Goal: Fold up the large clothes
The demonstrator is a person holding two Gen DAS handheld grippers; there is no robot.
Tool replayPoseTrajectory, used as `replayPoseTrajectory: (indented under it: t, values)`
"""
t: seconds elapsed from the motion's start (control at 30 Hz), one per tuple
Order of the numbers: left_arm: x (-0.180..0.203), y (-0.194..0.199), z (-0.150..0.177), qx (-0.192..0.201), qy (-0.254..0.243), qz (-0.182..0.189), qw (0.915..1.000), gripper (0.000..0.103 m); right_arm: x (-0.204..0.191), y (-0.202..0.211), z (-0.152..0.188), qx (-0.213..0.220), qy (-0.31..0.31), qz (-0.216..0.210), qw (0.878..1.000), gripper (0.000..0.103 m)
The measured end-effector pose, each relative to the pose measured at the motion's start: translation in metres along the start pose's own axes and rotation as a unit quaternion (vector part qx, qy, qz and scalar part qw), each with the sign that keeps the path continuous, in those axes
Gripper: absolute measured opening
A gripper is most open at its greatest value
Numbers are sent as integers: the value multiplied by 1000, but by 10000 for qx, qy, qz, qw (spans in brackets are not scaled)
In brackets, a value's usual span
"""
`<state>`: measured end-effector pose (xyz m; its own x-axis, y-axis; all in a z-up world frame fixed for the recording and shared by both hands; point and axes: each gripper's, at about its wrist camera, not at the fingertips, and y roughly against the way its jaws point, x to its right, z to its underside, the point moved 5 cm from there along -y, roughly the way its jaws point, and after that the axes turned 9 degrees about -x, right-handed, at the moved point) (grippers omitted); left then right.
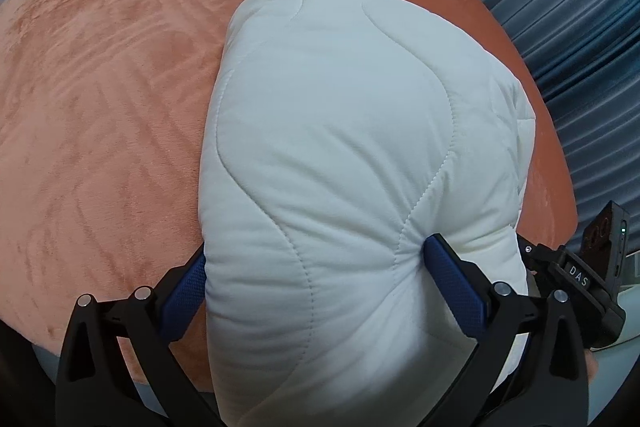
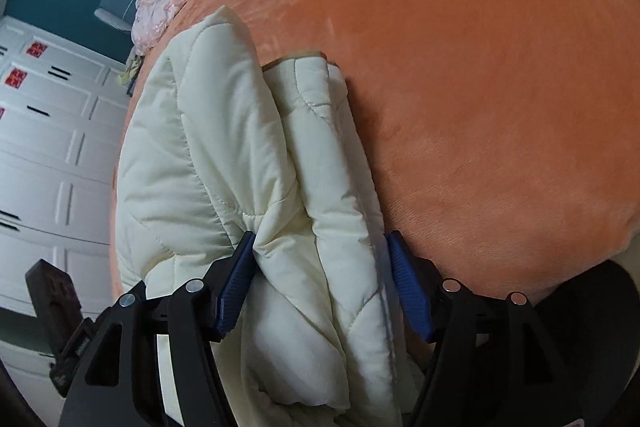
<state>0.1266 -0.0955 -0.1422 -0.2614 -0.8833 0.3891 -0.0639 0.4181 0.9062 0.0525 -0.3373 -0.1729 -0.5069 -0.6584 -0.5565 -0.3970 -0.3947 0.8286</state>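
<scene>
The white quilted jacket (image 1: 352,155) lies bundled on the orange plush bedspread (image 1: 100,87), its lower part cut off below both views. The left gripper (image 1: 316,259) and right gripper (image 2: 320,247) each pinch thick folds between widely parted fingers. Bare bedspread stretches beyond.

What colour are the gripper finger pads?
Dark blue pads, textured; clearest in the right wrist view.
</scene>
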Motion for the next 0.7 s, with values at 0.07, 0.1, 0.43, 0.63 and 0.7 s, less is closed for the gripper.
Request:
replayPoseTrajectory:
  t: [0.07, 0.1, 0.43, 0.63, 0.7]
  values:
    - [0, 2, -2, -13, 35, 133, 9999, 98, -3, -4, -2, -74, -26, -209, 9998, 51]
    - [1, 6, -2, 38, 19, 199, 9998, 89, -8, -1, -2, -50, 9, -292, 9996, 38]
    - [18, 105, -40, 1318, -881, 301, 9869, 51, -134, 58, -15, 1115, 1522, -93, 9820, 22]
    - [-13, 164, -95, 2070, -1084, 101, 9723, 51, -217, 41, -53, 1420, 2187, -254, 9651, 22]
    - [-33, 166, -110, 2144, -1061, -26, 9710, 51, -236, 22, -65, 1383, 2273, -220, 9637, 22]
